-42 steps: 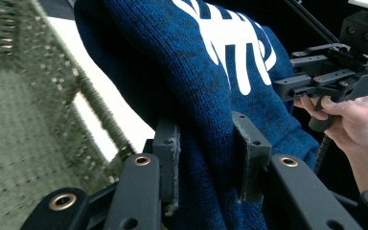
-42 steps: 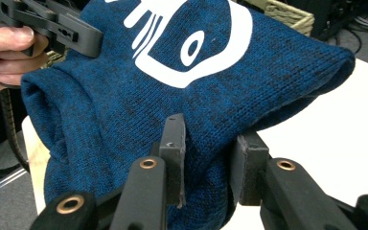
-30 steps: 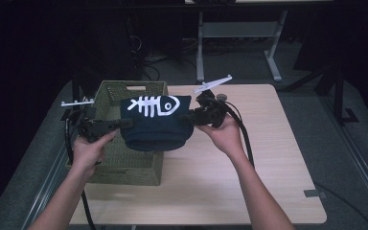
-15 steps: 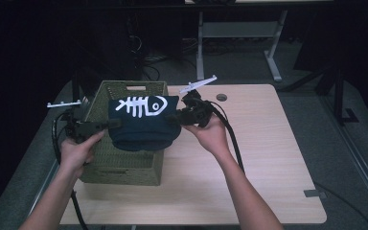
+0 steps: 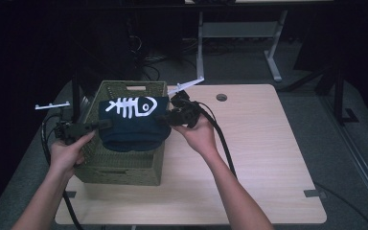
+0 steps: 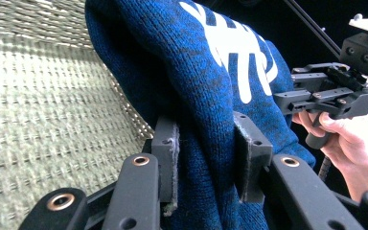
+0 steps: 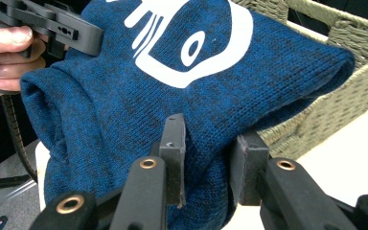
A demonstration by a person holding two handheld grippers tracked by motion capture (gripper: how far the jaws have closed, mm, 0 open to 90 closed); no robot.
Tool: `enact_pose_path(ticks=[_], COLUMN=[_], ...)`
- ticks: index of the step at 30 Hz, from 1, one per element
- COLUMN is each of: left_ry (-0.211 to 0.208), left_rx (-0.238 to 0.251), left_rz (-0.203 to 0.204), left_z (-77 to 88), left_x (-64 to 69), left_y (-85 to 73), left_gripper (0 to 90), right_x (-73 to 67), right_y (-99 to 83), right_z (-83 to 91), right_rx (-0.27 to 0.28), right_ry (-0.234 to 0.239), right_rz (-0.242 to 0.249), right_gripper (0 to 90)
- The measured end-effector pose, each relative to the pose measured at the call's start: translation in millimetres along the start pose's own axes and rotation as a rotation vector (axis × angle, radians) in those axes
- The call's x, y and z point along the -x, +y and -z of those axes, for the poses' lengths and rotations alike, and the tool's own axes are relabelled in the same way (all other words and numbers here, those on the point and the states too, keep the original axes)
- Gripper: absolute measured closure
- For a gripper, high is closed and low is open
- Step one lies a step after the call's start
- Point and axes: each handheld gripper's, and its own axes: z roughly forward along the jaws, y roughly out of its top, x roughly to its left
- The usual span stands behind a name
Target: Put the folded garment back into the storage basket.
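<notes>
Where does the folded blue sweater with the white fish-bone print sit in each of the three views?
High view: the blue sweater hangs centre-left above the woven basket, between both grippers.
Left gripper view: it runs from the top centre down between the jaws.
Right gripper view: it covers the centre and left, its lower edge between the jaws.
Shared landmark: the white fish-bone print, and the basket.

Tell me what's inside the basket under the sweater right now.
The blue sweater, held over the woven basket by the left claw and right claw, covers most of the interior. Only woven wall is visible; any contents are hidden.
</notes>
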Motion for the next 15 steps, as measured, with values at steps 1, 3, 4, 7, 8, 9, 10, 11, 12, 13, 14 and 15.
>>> enact_pose_path(ticks=[1, 3, 4, 7, 8, 9, 10, 11, 12, 13, 14, 15], left_ry=[0.005, 0.009, 0.014, 0.027, 0.028, 0.034, 0.038, 0.042, 0.047, 0.050, 0.058, 0.064], left_rx=[0.001, 0.010, 0.007, 0.007, 0.006, 0.005, 0.001, 0.000, -0.001, -0.004, -0.003, -0.009], left_rz=[0.005, 0.009, 0.007, 0.012, 0.013, 0.015, 0.016, 0.019, 0.020, 0.021, 0.023, 0.021], left_z=[1.9, 5.1, 6.9, 12.1, 13.5, 15.1, 16.9, 18.3, 19.6, 21.0, 22.1, 22.7], left_x=[-1.1, -3.7, -4.9, -8.0, -9.8, -11.5, -13.3, -15.2, -17.1, -19.0, -20.7, -22.9], left_y=[0.0, 0.1, 0.4, 1.0, 1.1, 1.4, 1.5, 1.4, 1.1, 1.1, 0.7, 0.3], left_gripper=[66.7, 66.5, 66.5, 66.6, 66.6, 66.6, 66.6, 66.6, 66.5, 66.5, 66.5, 66.5], right_x=[-0.7, -2.6, -3.2, -5.6, -6.9, -7.7, -9.1, -9.5, -10.0, -10.6, -11.1, -11.4], right_y=[0.8, 2.8, 3.6, 6.4, 7.3, 7.9, 8.6, 9.0, 9.4, 9.8, 9.9, 9.8], right_z=[-1.9, -5.6, -7.5, -13.4, -15.5, -17.7, -20.2, -22.9, -25.4, -27.9, -30.5, -33.1], right_rx=[0.001, -0.002, 0.001, -0.001, 0.000, -0.003, -0.008, -0.009, -0.009, -0.008, -0.008, -0.009], right_ry=[0.001, 0.003, 0.003, 0.012, 0.012, 0.010, 0.013, 0.013, 0.014, 0.016, 0.018, 0.019], right_rz=[0.003, 0.003, 0.007, 0.002, 0.002, 0.007, 0.000, 0.006, 0.006, 0.000, -0.004, 0.000], right_gripper=[70.4, 70.4, 70.3, 70.3, 70.3, 70.4, 70.4, 70.4, 70.4, 70.4, 70.4, 70.3])
